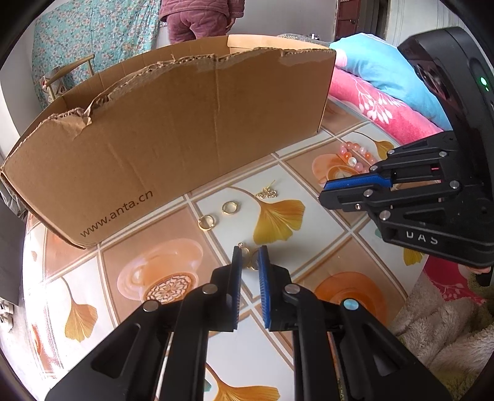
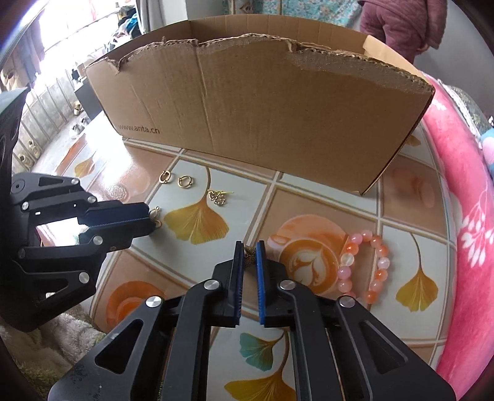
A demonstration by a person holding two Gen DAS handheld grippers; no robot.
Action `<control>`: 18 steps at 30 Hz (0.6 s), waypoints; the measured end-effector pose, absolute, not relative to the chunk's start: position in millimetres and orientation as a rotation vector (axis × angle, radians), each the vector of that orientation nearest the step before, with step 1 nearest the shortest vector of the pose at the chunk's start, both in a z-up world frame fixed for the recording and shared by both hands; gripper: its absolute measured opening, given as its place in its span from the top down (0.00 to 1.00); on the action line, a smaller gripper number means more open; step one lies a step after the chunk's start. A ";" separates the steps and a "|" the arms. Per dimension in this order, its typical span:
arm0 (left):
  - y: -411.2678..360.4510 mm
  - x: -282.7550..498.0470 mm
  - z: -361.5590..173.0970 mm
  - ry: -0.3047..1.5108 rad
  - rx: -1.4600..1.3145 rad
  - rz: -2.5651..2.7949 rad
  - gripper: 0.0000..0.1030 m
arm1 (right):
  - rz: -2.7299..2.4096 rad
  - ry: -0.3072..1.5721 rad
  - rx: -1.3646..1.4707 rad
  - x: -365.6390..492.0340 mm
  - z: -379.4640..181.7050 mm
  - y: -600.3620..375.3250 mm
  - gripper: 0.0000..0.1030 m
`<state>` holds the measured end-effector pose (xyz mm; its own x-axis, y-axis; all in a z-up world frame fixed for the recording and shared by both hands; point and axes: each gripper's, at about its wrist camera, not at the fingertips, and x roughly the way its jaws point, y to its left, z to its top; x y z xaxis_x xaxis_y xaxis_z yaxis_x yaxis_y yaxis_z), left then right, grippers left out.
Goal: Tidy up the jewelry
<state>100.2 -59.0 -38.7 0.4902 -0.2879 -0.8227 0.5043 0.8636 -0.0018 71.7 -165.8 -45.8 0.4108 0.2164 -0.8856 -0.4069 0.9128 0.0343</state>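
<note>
My left gripper point(image 1: 249, 257) is shut on a gold hoop earring point(image 1: 249, 256), low over the patterned tabletop point(image 1: 324, 228); it also shows in the right wrist view point(image 2: 145, 220). My right gripper point(image 2: 249, 250) is shut on a small bronze butterfly charm point(image 2: 249, 256); it also shows in the left wrist view point(image 1: 322, 191). Two gold rings point(image 1: 230, 207) point(image 1: 207, 222) and a gold chain earring point(image 1: 268, 192) lie in front of the open cardboard box point(image 1: 173, 129). A pink bead bracelet point(image 2: 366, 265) lies right of my right gripper.
The box point(image 2: 262, 111) stands across the back of the table with torn top edges. A pink floral blanket point(image 2: 457, 216) borders the table on the right. A fluffy beige fabric point(image 1: 444, 333) lies at the near edge. A person point(image 1: 197, 18) stands behind the box.
</note>
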 end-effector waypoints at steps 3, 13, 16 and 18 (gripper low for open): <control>-59.2 100.2 -38.7 0.943 0.249 -0.487 0.90 | 0.408 1.090 -0.113 77.0 -46.1 -172.2 0.96; -52.2 102.3 -37.8 0.947 0.215 -0.475 0.96 | 0.438 1.103 0.079 90.0 -45.2 -200.1 1.00; -50.4 103.5 -37.2 0.949 0.207 -0.472 0.96 | 0.432 1.094 0.081 86.0 -42.2 -201.4 1.00; -50.7 102.7 -35.4 0.944 0.208 -0.477 0.96 | 0.427 1.090 0.086 83.8 -38.5 -208.3 1.00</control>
<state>102.7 -50.7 -35.4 0.4930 -0.3005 -0.8165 0.4786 0.8774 -0.0340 83.8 -208.3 -38.5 0.3896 0.3776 -0.8400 -0.2938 0.9154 0.2752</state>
